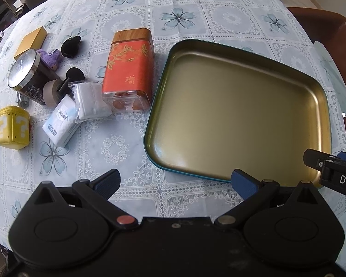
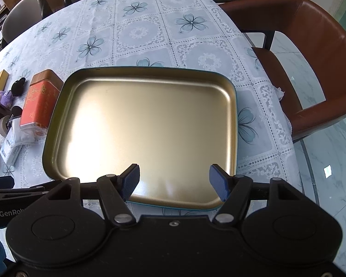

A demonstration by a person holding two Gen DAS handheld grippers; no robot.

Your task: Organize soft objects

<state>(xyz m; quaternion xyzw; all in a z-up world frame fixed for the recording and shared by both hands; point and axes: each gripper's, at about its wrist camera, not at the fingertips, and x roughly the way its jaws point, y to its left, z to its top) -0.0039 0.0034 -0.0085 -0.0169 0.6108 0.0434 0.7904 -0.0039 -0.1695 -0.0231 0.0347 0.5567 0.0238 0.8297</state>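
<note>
Nearest to us in the left wrist view is our left gripper (image 1: 175, 182), its blue-padded jaws spread wide apart with nothing between them, hovering over the lace-patterned, flower-printed tabletop (image 1: 126, 152) near its front edge. Our right gripper (image 2: 174, 181) likewise has its jaws wide apart and empty, poised over the front rim of the shallow rectangular metal tray with a gold interior and teal outer wall (image 2: 150, 124). That tray sits towards the right edge of the tabletop and holds nothing.

All the soft things lie left of the tray, towards the left edge. A yellow cube-shaped pouch with white question marks (image 1: 12, 128) is closest to the front. Just behind it and to its right a white and blue tissue packet (image 1: 60, 122) lies touching a clear-wrapped white folded cloth (image 1: 91, 101). Further back a small purple plush toy (image 1: 50, 57) rests against a dark cylindrical candle jar with a silver lid (image 1: 27, 73), and a black fuzzy pouch (image 1: 70, 46) lies just beside the plush.

Among them we see a roll of beige tape (image 1: 52, 91), a flat mustard-yellow box (image 1: 31, 41) at the back, and an orange-red rectangular jar with a wooden lid (image 1: 129, 69), lying on its side just beside the tray's left wall.

A brown leather chair (image 2: 311, 53) stands beyond the right edge.
</note>
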